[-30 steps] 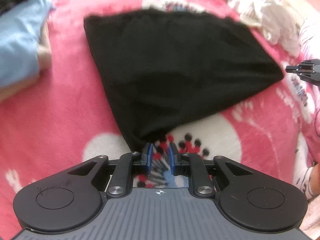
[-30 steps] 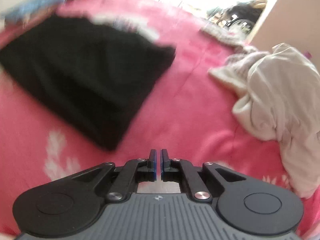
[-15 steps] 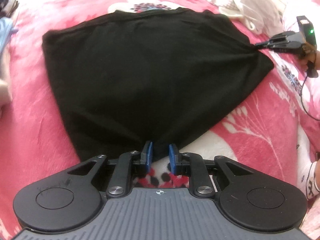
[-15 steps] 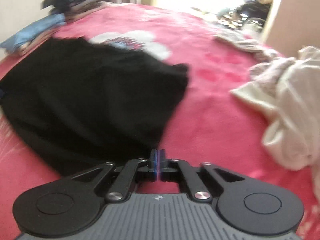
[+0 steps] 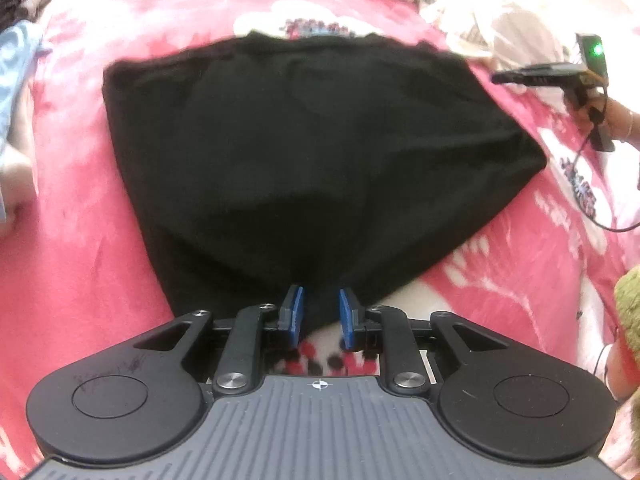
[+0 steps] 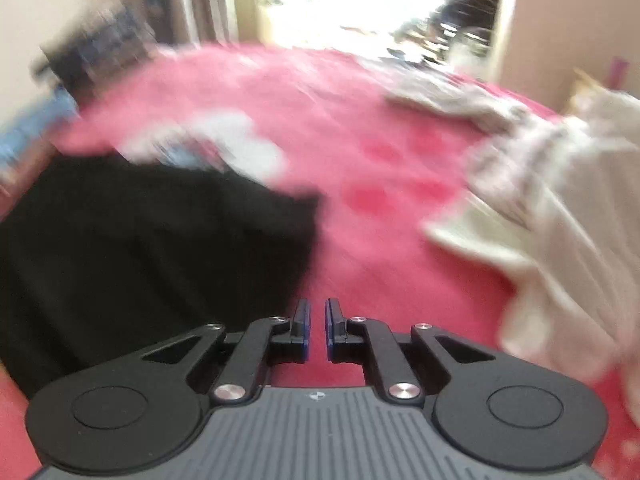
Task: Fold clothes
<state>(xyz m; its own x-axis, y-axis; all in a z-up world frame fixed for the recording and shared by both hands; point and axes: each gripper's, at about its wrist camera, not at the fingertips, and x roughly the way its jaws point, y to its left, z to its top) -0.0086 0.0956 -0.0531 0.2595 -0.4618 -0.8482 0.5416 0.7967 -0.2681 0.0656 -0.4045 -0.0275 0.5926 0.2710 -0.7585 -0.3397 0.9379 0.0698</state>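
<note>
A black garment [image 5: 312, 152] lies spread flat on the pink flowered blanket [image 5: 80, 240]. Its near corner reaches in between the blue pads [image 5: 295, 312] of my left gripper [image 5: 320, 314]. Those jaws are opening and the pads stand apart from the cloth. In the right wrist view the black garment [image 6: 140, 260] lies to the left, its edge just beside my right gripper [image 6: 317, 322]. The right jaws are opening with a narrow gap, and only pink blanket [image 6: 380, 240] shows between them. In the left wrist view the right gripper [image 5: 498, 77] hovers off the garment's right side, held by a hand [image 5: 616, 116].
A heap of white and pale clothes [image 6: 560, 220] lies on the right of the blanket, also at the back right as a white pile [image 5: 500, 28]. Light blue cloth [image 5: 16, 60] sits at the far left. A cable [image 5: 588, 200] trails from the right gripper. Something green and fuzzy [image 5: 628, 304] is at the right edge.
The right gripper, shut at the garment's right corner half a second ago, has parted its jaws and swung away to the right. The left jaws have widened around the near corner.
</note>
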